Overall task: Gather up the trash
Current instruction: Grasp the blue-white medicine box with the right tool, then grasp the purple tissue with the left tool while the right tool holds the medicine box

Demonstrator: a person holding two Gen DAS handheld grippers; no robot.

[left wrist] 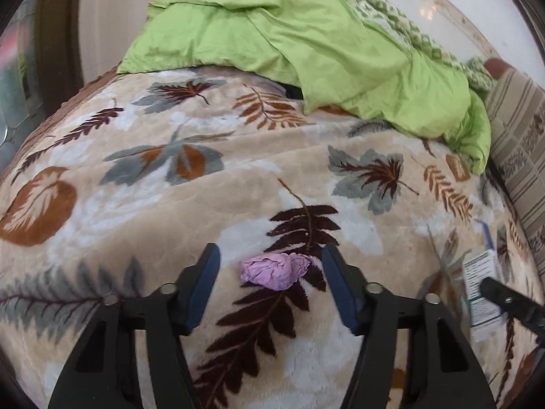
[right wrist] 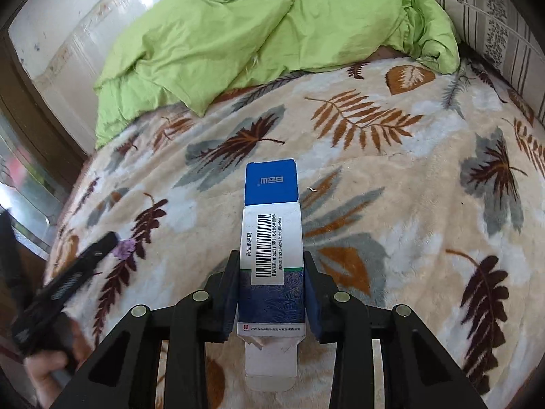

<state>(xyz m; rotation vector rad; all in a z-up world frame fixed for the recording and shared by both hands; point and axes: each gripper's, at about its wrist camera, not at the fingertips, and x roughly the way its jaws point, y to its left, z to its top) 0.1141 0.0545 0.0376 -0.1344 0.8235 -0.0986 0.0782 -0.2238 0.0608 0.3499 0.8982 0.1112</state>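
A crumpled purple paper ball (left wrist: 276, 271) lies on the leaf-patterned blanket (left wrist: 170, 204). My left gripper (left wrist: 269, 248) is open around it, one blue pad on each side, neither touching it. In the right wrist view, a white and blue medicine box (right wrist: 270, 238) with a barcode and open end flaps sits between the fingers of my right gripper (right wrist: 271, 255), and both pads press on its sides. The same box (left wrist: 480, 272) shows at the right edge of the left wrist view. The purple ball (right wrist: 124, 248) is also at the left of the right wrist view, by the left gripper's finger (right wrist: 98, 248).
A rumpled green duvet (left wrist: 306, 41) covers the far part of the bed. A striped pillow (left wrist: 517, 129) lies at the right, and a white wall (right wrist: 68, 34) stands behind. A person's hand (right wrist: 44, 375) holds the left gripper near the bed's left edge.
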